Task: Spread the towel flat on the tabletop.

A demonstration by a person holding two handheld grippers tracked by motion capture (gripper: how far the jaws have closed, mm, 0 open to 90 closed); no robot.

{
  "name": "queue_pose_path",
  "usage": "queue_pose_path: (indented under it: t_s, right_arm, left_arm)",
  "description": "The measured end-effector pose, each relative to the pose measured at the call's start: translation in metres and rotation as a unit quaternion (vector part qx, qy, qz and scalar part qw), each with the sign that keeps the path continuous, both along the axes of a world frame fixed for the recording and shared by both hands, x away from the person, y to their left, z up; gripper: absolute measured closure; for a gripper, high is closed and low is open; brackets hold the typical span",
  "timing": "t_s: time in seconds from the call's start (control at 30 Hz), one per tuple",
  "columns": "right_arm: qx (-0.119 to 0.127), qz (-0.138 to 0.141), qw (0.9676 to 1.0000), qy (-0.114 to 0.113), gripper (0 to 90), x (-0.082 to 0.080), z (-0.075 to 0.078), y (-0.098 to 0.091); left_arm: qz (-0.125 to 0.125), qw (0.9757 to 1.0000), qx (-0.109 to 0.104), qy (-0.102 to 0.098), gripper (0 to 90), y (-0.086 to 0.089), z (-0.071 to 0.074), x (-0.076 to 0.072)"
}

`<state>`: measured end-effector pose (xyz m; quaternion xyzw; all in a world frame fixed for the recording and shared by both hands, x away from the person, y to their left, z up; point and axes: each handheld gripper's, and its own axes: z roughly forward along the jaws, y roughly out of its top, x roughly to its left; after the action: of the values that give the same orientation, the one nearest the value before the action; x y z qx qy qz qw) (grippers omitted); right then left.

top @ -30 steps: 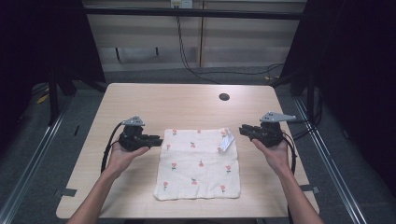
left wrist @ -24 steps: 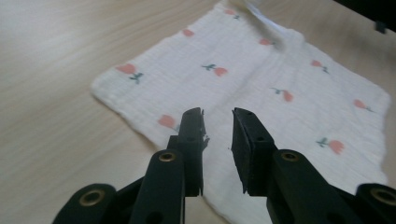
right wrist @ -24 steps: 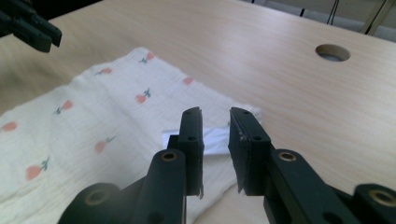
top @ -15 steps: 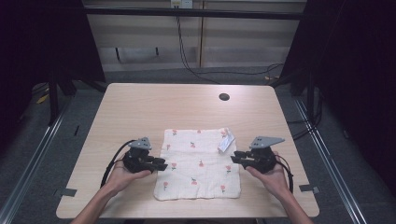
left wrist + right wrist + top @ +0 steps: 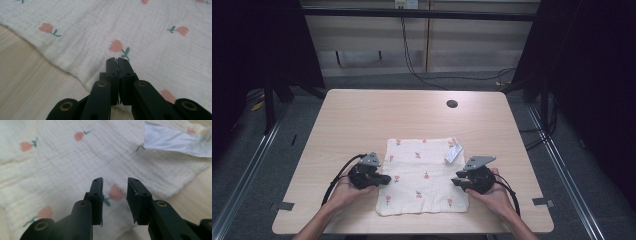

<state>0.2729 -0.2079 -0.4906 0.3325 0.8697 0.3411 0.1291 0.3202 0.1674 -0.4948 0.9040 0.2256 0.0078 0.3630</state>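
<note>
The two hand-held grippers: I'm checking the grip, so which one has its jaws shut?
The left hand-held gripper, at the cloth's left edge; the right hand-held gripper shows a clear gap between its jaws.

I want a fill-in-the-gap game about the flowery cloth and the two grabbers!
1. The cloth is printed with little pink ____.
2. The left hand-held gripper has its jaws ____.
3. The right hand-held gripper has its jaws ____, with nothing pinched between them.
4. The cloth lies on a wooden ____.

Missing words: flowers; shut; open; table
</note>
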Motion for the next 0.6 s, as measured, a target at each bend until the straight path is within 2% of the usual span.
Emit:
queue_pose_path:
  t_s: [0.03, 0.07, 0.1, 0.13, 0.17, 0.23, 0.33, 0.37, 0.47, 0.5, 0.53, 0.6]
  right_arm:
    - [-0.011, 0.006, 0.9999, 0.006, 71.5, 0.000, -0.004, 0.003]
    - [-0.011, 0.006, 0.9999, 0.006, 71.5, 0.000, -0.004, 0.003]
    - [-0.001, 0.012, 0.9999, 0.008, 80.5, -0.001, -0.005, 0.005]
    - [-0.001, 0.012, 0.9999, 0.008, 80.5, -0.001, -0.005, 0.005]
    - [-0.008, 0.016, 0.9998, 0.007, 85.7, -0.002, -0.004, 0.008]
    - [0.000, 0.017, 0.9998, 0.014, 89.2, -0.003, -0.005, 0.009]
    - [0.008, 0.025, 0.9994, 0.024, 89.9, -0.007, -0.005, 0.009]
    - [0.014, 0.031, 0.9989, 0.033, 90.0, -0.012, -0.004, 0.009]
    - [0.012, 0.034, 0.9986, 0.039, 90.0, -0.020, -0.003, 0.007]
    - [0.015, 0.034, 0.9984, 0.041, 90.0, -0.023, -0.003, 0.006]
    - [0.021, 0.037, 0.9981, 0.044, 90.0, -0.025, -0.004, 0.005]
    - [0.020, 0.036, 0.9981, 0.047, 90.0, -0.027, -0.003, 0.004]
  left_arm:
    - [0.006, 1.0000, 0.001, 0.004, 89.0, 0.002, 0.000, -0.004]
    - [0.006, 1.0000, 0.001, 0.004, 89.3, 0.002, 0.000, -0.004]
    - [0.007, 1.0000, -0.001, 0.006, 89.5, 0.004, 0.000, -0.007]
    - [0.007, 1.0000, -0.001, 0.006, 89.4, 0.004, 0.000, -0.007]
    - [0.008, 1.0000, 0.000, 0.006, 89.5, 0.006, 0.001, -0.011]
    - [0.007, 1.0000, 0.002, 0.006, 89.6, 0.008, 0.001, -0.014]
    - [0.008, 0.9999, 0.006, 0.009, 89.6, 0.011, 0.002, -0.018]
    - [0.006, 1.0000, 0.000, 0.008, 89.6, 0.012, 0.001, -0.022]
    - [0.003, 0.9999, -0.001, 0.010, 89.6, 0.013, 0.001, -0.026]
    - [-0.005, 0.9999, 0.004, 0.013, 89.7, 0.014, 0.002, -0.028]
    - [-0.010, 0.9998, -0.004, 0.018, 89.7, 0.013, 0.001, -0.031]
    - [-0.013, 0.9997, -0.001, 0.020, 89.7, 0.013, 0.002, -0.033]
